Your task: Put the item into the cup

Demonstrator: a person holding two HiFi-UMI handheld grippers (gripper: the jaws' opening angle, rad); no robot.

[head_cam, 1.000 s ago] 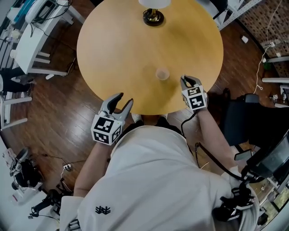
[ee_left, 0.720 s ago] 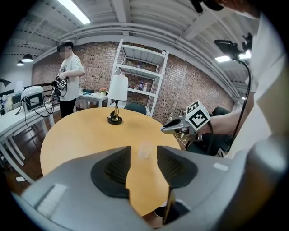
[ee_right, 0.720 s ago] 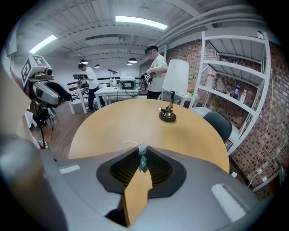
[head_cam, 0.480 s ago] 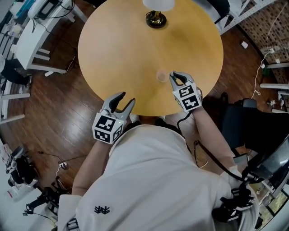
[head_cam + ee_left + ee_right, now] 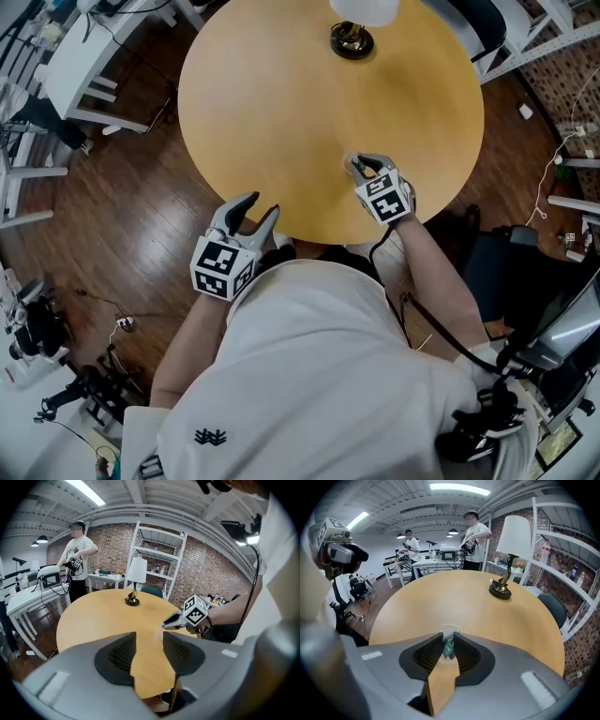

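A round wooden table (image 5: 281, 112) fills the upper half of the head view, with a lamp (image 5: 352, 40) standing on its brass base near the table's 12 o'clock edge. The right gripper (image 5: 361, 167) reaches over the tabletop at about 5 o'clock from the table's centre. In the right gripper view its jaws are clamped on a small green item (image 5: 448, 648) that stands upright between the ribbed pads. A clear cup (image 5: 449, 631) sits on the table just beyond the jaw tips, at 12 o'clock from the item. Only its thin rim shows, and I cannot tell whether the item's tip is already inside it. The left gripper (image 5: 251, 214) hangs at the table's 7 o'clock edge, partly over the dark wooden floor (image 5: 141, 244). Its jaws are spread apart with only bare tabletop visible between them in the left gripper view. There the right gripper appears at 1 o'clock from them, and a person (image 5: 77, 557) stands by a white bench at 10 o'clock.
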